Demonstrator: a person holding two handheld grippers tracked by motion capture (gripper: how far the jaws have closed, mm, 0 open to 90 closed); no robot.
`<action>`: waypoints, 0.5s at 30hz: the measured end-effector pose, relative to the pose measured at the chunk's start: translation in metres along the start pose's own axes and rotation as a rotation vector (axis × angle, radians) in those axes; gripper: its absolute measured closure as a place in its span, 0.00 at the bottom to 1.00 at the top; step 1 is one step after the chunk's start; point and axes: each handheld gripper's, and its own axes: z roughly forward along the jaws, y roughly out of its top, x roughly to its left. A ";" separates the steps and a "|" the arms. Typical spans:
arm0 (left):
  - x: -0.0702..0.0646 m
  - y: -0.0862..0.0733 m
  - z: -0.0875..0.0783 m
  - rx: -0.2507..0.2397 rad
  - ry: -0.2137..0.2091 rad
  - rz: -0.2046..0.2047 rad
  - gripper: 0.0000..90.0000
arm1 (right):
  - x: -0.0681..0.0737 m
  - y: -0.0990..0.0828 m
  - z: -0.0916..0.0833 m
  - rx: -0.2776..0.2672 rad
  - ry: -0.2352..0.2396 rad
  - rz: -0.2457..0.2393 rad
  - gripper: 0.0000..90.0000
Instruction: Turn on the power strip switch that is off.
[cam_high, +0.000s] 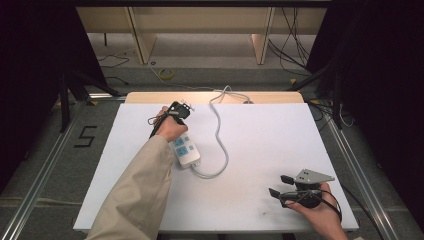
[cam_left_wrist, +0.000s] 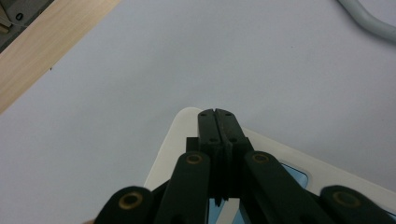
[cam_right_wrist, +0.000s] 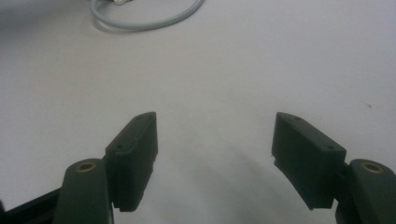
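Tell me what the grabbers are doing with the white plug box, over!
Left gripper fingers shut, over the white power strip, nothing held. Right gripper fingers open, empty, at the near right of the white board. Grey cable loops beside the strip.

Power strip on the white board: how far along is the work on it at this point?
Done: nothing visibly plugged in or moved. In hand: the left gripper, jaws shut, is poised over the power strip, apparently over its blue switches; contact is unclear. Its grey cable trails off the far edge. Left: the right gripper waits open over the bare white board.
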 end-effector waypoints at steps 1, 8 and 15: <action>0.000 0.000 0.000 0.001 0.000 -0.001 1.00 | 0.000 0.000 0.000 0.000 0.000 0.000 0.36; 0.000 0.000 0.002 0.002 -0.001 0.000 1.00 | 0.000 0.000 0.000 0.001 0.001 -0.003 0.36; 0.000 0.000 0.005 0.010 -0.005 -0.003 1.00 | 0.000 0.000 0.000 0.001 0.001 -0.003 0.36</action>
